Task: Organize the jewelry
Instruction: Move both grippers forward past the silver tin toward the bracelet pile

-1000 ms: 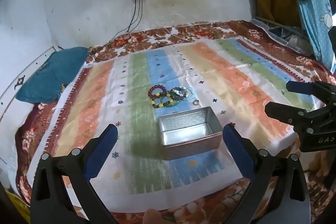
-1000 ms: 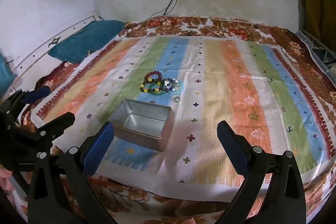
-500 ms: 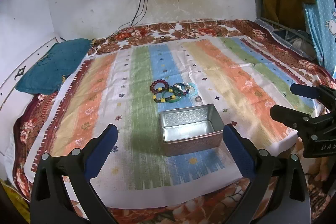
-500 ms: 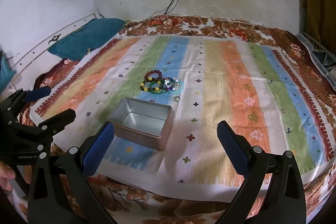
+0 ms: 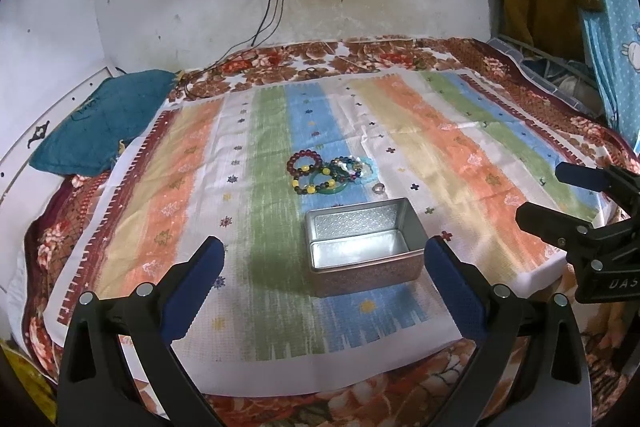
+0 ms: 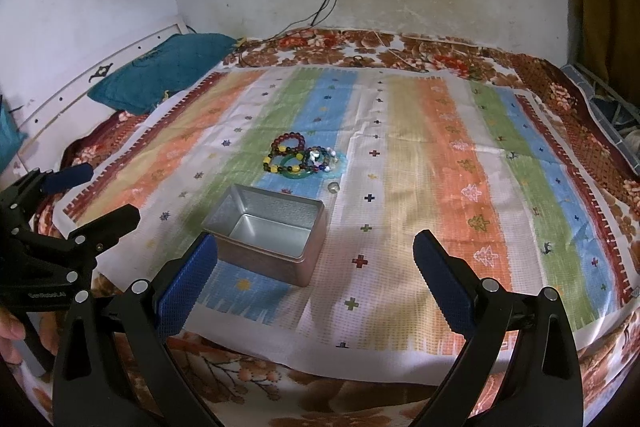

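- On the striped cloth (image 5: 420, 155), woven and coarse, sits one rectangular metal tin (image 5: 362, 247), open-topped, with a shiny embossed inside and nothing in it.
- Just beyond the tin lie the bracelets (image 5: 328, 173) in one overlapping cluster: a dark red beaded loop, a dark one with yellow beads, a smooth green bangle and at least one of mixed blue and white beads; the exact count is unclear.
- One small ring (image 5: 378, 189) lies apart, between cluster and tin, towards the right.
- Left gripper (image 5: 324, 281): blue ribbed pads spread wide, holding nothing; the tin sits between and just beyond the fingertips.
- Right gripper (image 6: 316, 275): likewise wide open and unloaded; the tin lies near its left pad, the bracelets farther off.
- Far left, one teal pillow (image 5: 100, 127).
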A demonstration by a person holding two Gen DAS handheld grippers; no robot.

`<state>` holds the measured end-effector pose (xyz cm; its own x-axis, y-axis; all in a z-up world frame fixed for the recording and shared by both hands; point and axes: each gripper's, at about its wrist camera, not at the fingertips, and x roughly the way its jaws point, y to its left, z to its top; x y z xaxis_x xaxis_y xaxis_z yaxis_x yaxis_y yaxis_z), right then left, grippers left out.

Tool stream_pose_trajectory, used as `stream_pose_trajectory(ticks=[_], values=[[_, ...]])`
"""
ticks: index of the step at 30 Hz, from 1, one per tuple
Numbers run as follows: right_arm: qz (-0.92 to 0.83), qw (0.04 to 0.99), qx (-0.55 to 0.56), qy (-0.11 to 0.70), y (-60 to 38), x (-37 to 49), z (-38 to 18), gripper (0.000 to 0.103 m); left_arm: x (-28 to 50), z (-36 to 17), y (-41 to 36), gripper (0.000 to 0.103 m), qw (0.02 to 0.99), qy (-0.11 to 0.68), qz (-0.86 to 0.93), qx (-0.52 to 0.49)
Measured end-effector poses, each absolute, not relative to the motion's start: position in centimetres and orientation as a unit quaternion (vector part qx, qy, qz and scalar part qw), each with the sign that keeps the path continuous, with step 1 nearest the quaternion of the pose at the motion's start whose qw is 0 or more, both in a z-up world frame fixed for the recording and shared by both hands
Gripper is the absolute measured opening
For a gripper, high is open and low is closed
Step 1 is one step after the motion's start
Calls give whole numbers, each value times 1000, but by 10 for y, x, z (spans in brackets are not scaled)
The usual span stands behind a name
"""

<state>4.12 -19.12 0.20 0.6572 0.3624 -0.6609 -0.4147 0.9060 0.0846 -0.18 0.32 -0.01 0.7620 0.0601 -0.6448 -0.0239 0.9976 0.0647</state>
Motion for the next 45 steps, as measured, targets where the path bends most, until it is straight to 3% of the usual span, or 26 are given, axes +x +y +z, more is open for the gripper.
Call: stream_pose_trajectory(ticks=[45], values=[[194, 907, -20, 372, -191, 55, -4, 99, 10, -8, 22, 97, 925, 376, 54, -19]])
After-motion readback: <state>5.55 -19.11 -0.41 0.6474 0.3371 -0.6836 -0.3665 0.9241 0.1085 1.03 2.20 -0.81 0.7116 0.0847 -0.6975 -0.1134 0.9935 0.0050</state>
